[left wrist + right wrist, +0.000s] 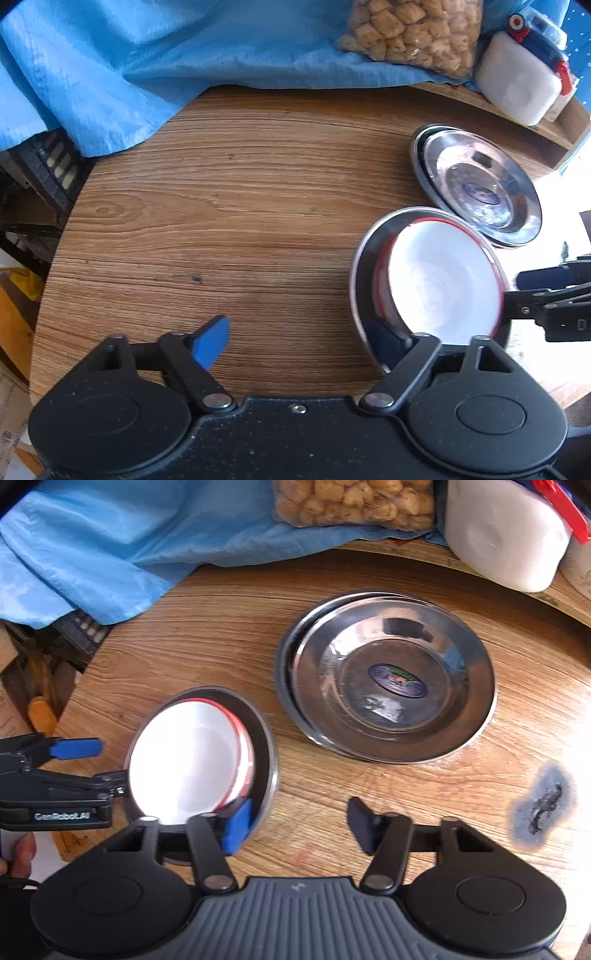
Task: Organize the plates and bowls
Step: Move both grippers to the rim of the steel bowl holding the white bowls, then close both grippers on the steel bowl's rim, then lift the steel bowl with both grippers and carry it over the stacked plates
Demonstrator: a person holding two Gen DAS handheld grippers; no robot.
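**A:** Your left gripper (301, 341) has its fingers apart, one blue pad over bare wood, the other at the near rim of the white bowl (447, 280); whether that one touches, I can't tell. Your right gripper (301, 821) also stands apart, its blue pad just at the same bowl's rim, the dark pad over bare table.

**B:** How far along are you?

**A:** Mostly done, I'd judge. The white bowl, red-rimmed, sits tilted inside a steel bowl (267, 746) near the table's (240, 206) near edge. The steel plates (395, 679) lie stacked just beside it, the top one slightly off-centre. What's left looks like seating the white bowl level and perhaps squaring the plates.

**B:** Anything in your way?

**A:** Little. A blue cloth (147, 55), a snack bag (413, 29) and a white container (517, 85) crowd the far edge, well apart from the stacks. A dark scorch mark (543, 805) lies to the right.
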